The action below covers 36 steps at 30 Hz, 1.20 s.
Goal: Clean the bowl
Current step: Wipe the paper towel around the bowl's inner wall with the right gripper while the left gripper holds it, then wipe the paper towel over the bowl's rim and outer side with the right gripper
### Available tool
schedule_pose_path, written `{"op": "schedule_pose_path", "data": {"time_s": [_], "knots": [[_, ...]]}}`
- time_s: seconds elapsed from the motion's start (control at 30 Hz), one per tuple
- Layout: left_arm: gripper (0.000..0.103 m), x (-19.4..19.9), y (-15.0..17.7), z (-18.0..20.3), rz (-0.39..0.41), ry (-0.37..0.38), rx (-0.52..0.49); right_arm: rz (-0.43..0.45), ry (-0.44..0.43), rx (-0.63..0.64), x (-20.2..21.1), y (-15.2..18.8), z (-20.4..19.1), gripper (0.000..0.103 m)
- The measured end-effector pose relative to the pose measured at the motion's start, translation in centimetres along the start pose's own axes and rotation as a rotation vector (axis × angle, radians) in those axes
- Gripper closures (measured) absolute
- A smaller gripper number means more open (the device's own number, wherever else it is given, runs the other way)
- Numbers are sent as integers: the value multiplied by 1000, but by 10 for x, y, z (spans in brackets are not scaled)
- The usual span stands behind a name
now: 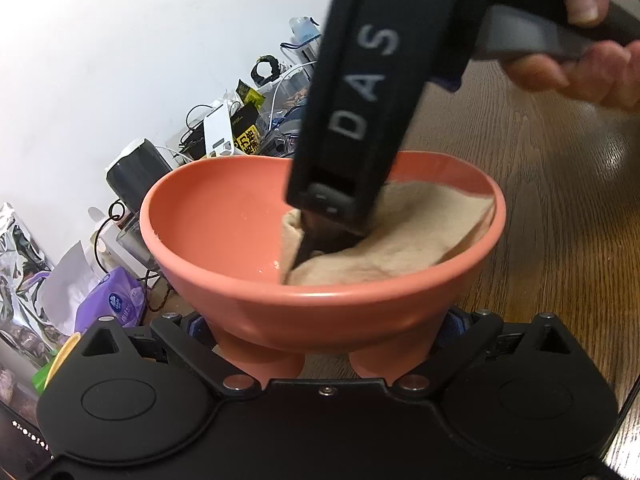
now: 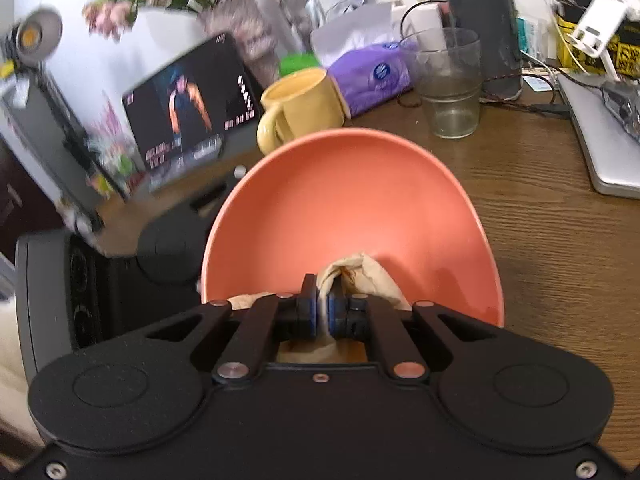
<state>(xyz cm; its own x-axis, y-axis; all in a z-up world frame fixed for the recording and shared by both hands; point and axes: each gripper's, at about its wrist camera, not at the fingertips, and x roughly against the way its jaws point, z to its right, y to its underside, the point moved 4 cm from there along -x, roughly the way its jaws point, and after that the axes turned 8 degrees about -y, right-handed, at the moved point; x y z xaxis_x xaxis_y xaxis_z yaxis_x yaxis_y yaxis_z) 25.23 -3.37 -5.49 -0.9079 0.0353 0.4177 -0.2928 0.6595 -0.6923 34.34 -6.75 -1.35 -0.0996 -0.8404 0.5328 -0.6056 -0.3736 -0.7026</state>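
- Salmon-pink and smooth, the round plastic bowl [image 1: 320, 240] fills the left wrist view; it seems to be lifted off the brown wood-grain table [image 1: 560, 220] and tipped, with its base down at the left gripper [image 1: 324, 364].
- That gripper's fingers are hidden behind the bowl's two pink foot-like lugs. The spread linkage suggests the jaws are clamped on the base, but I cannot tell for sure.
- Over the bowl, the right gripper [image 1: 316, 240] comes down from above with a person's hand [image 1: 580, 40] on its handle. Its tip is buried in a beige cloth [image 1: 400, 240] packed against the bowl's right inner wall.
- A few pale specks sit on the bowl's floor just left of the cloth.
- From the right wrist view, the bowl [image 2: 352, 216] opens like a scoop ahead of the right gripper [image 2: 324, 312], whose blue-padded jaws are closed tight on a bunched fold of the cloth [image 2: 360, 272].
- Beyond the bowl's far rim stand a yellow ceramic mug [image 2: 300, 104] and a clear drinking glass [image 2: 448, 84]; a silver laptop [image 2: 600, 148] lies to the bowl's right.
- Wiping looks to be under way. To do it well, I'd keep the cloth pinched firmly, press it flat against the wall, and sweep round the curve and across the floor where the specks lie.
- The left grip needs to hold against that push so the tipped bowl does not twist or slip.
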Motion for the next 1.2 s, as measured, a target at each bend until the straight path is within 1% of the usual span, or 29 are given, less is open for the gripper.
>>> {"op": "schedule_pose_path", "data": {"time_s": [0.07, 0.1, 0.3, 0.33, 0.77, 0.83, 0.9, 0.97, 1.03, 1.13, 1.17, 1.2], "knots": [[4, 0, 0, -1, -4, 5, 8, 32, -9, -17, -1, -3, 6, 96], [4, 0, 0, -1, -5, 6, 9, 65, -7, -22, -1, -2, 8, 96], [3, 0, 0, -2, -7, 7, 12, 187, 57, 27, 1, -3, 9, 96], [3, 0, -1, -2, -7, 7, 12, 195, 71, 39, 1, -3, 9, 96], [3, 0, -1, 0, -5, 1, 10, -222, 342, 367, -20, -1, -21, 97], [3, -7, 2, -10, -2, 5, 8, -286, 374, 409, -23, -1, -25, 96], [3, -12, 4, -16, 0, 7, 6, -333, 316, 366, -23, -4, -26, 96], [3, -13, 4, -16, 1, 5, 4, -341, 237, 286, -21, -8, -22, 96], [3, -11, 4, -15, 0, 6, 6, -302, 149, 198, -18, -11, -17, 96], [3, -10, 5, -15, -4, 9, 12, -207, 15, 81, -12, -12, -7, 96], [3, -11, 5, -16, -3, 8, 10, -175, -26, 47, -10, -12, -4, 96], [3, -11, 5, -16, -3, 7, 9, -150, -47, 26, -9, -12, -1, 96]]}}
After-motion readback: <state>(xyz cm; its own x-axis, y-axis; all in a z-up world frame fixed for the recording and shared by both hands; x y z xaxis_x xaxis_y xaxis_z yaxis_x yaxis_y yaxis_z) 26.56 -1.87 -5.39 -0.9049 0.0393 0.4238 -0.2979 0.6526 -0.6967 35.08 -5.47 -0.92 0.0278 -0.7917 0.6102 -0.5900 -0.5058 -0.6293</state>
